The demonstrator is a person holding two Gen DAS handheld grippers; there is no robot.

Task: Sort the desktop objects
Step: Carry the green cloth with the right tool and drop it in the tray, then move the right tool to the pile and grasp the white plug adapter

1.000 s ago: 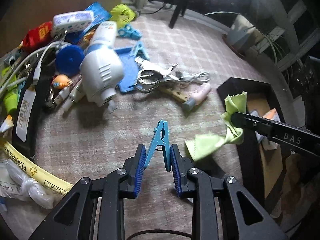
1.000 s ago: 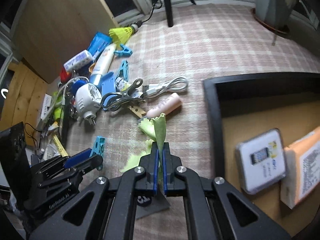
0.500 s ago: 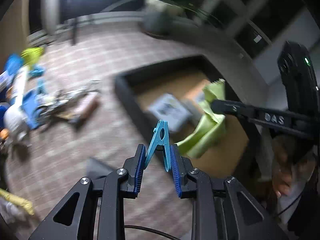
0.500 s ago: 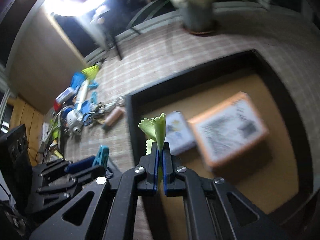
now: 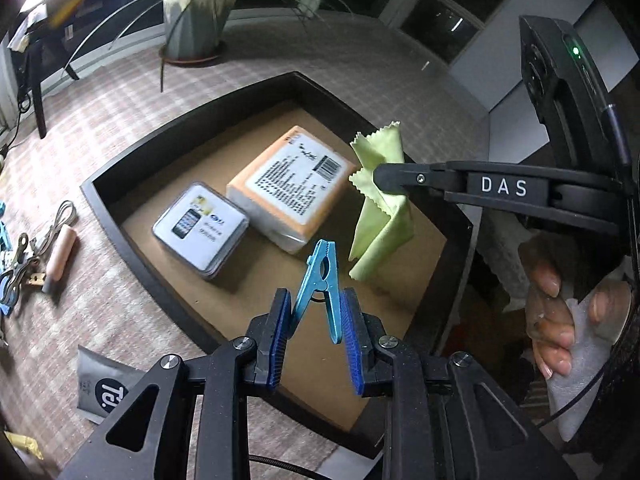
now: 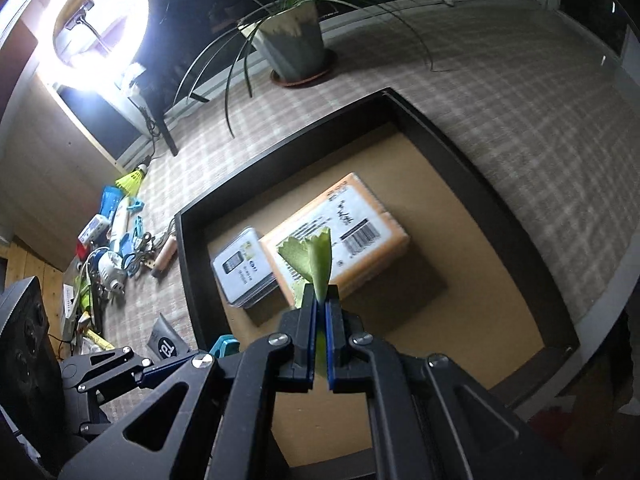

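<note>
My left gripper (image 5: 316, 320) is shut on a blue clothespin (image 5: 322, 280), which stands upright between its pads above the near part of a black tray (image 5: 104, 196). My right gripper (image 6: 319, 312) is shut on a green cleaning cloth (image 6: 316, 258) and hangs over the same tray (image 6: 184, 264). In the left wrist view that cloth (image 5: 380, 208) dangles from the right gripper's fingers (image 5: 396, 178), a little beyond the clothespin. An orange box (image 5: 292, 184) and a grey phone case box (image 5: 200, 230) lie on the tray's brown floor.
A pile of small objects (image 6: 116, 248) lies on the checked tablecloth left of the tray, with a pink tube (image 5: 60, 258) nearest. A grey sachet (image 5: 100, 388) sits by the tray's near corner. A potted plant (image 5: 196, 28) stands at the back. A person's hand (image 5: 552, 320) grips the right tool.
Both grippers have swung from the clutter pile over to the tray, carrying the clothespin and the cloth. They now hang above the tray's floor, higher than before.
</note>
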